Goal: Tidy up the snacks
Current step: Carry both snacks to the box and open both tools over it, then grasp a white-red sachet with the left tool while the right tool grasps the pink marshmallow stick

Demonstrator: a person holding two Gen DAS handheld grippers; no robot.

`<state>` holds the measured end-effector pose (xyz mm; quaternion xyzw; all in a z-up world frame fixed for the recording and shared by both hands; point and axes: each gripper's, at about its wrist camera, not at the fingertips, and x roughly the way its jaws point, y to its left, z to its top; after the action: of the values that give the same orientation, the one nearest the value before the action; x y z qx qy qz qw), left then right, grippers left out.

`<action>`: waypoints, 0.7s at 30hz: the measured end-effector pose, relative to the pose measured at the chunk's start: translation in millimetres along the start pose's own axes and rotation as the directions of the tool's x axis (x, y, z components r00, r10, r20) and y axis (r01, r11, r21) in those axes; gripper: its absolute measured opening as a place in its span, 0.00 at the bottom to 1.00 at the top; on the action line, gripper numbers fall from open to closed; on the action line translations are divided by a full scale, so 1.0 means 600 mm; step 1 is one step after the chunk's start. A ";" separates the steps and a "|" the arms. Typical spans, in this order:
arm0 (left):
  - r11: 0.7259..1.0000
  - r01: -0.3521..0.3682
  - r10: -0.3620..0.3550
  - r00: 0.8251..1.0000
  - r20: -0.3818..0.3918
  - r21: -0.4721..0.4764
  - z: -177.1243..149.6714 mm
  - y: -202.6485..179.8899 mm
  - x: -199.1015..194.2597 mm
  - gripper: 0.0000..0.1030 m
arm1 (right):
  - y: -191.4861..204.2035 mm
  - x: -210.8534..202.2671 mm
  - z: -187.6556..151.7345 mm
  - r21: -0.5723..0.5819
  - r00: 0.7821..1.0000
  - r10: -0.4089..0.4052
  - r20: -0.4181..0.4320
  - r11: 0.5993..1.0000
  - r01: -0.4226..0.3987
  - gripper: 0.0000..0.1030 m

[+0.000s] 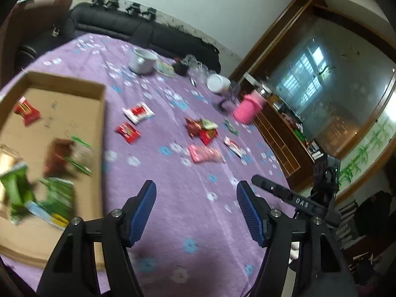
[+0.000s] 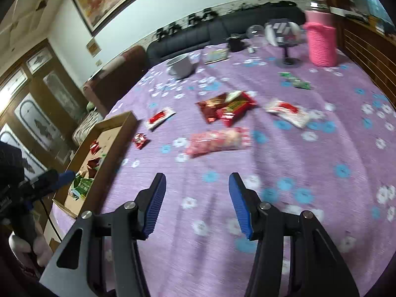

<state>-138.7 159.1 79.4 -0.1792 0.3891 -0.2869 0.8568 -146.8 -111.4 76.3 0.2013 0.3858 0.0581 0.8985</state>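
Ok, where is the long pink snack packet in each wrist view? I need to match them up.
Left wrist: pink snack packet lies mid-frame on the purple cloth, right of the cardboard tray.
Right wrist: the packet lies centre, above the open fingers.
Shared landmark: the pink knitted jar.

One cardboard tray (image 1: 102,113) sits on the worktop (image 1: 173,222). One pink snack pack (image 2: 217,141), one white mug (image 2: 180,66), one pink knitted jar (image 2: 321,42) and two grippers show.

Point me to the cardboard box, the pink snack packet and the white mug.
cardboard box (image 1: 102,113), left wrist view, its right wall.
pink snack packet (image 2: 217,141), right wrist view, middle of the wrapper.
white mug (image 2: 182,67), right wrist view, its side.
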 end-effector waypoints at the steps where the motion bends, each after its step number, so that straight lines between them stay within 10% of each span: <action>1: 1.000 0.005 -0.005 1.000 -0.008 -0.001 -0.005 -0.007 0.005 0.66 | -0.006 -0.002 0.001 0.003 1.000 -0.002 0.001 1.000 0.002 0.53; 21: 0.989 -0.151 0.151 0.988 0.026 -0.004 0.050 -0.005 0.001 0.66 | -0.047 0.091 0.124 -0.090 0.993 0.076 -0.087 0.992 -0.083 0.53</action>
<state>-116.3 159.1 99.6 -0.1539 0.3907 -0.2186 0.8808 -57.0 -146.6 74.7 0.1714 0.4117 0.1203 0.8870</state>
